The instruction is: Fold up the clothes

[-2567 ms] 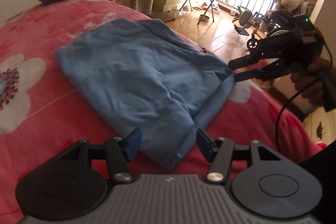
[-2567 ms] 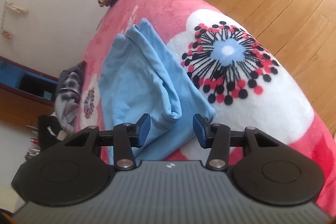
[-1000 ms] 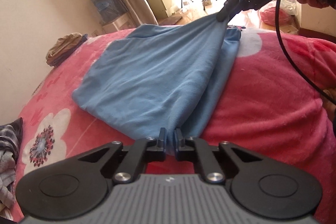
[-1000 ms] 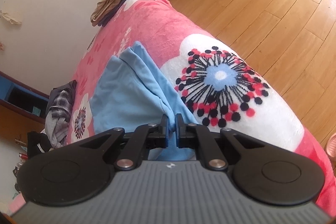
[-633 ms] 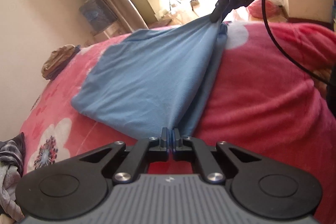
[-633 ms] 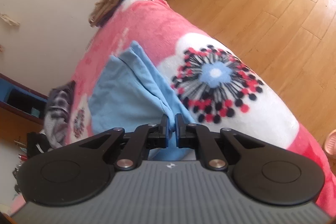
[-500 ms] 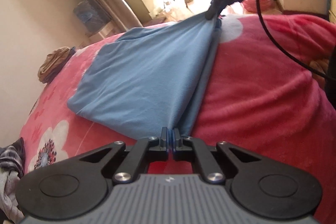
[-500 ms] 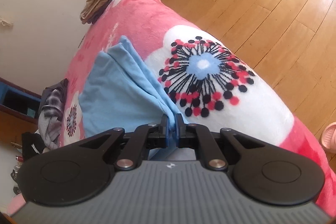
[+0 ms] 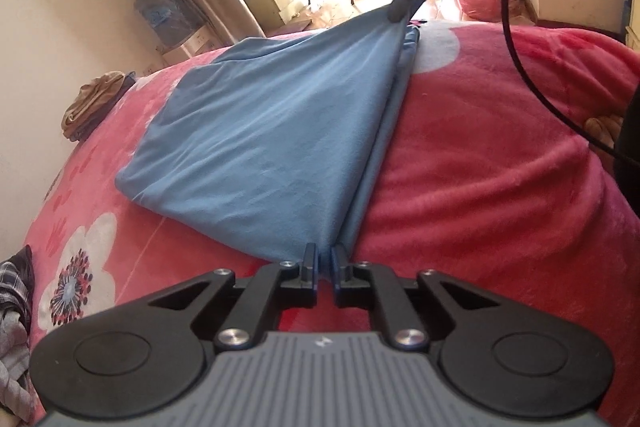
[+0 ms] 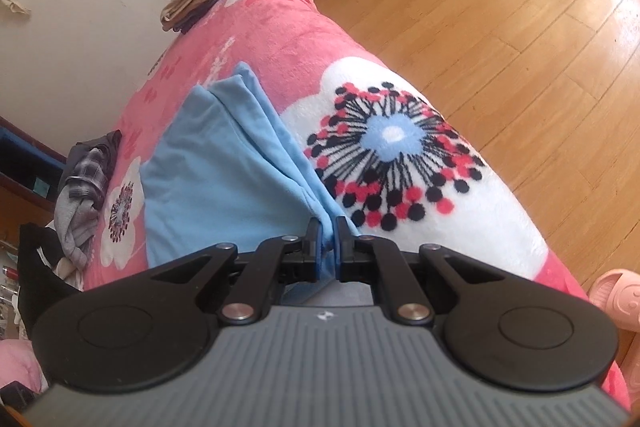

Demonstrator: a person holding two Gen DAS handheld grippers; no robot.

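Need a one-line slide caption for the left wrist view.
Both grippers pinch a blue garment taut over a pink floral blanket.

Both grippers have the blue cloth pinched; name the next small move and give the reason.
Probably carry both pinched corners together across the blue cloth toward its far edge and lay them there. The left gripper and right gripper each have jaws shut on a corner, the edge between them is raised taut off the pink blanket, and the rest lies flat.
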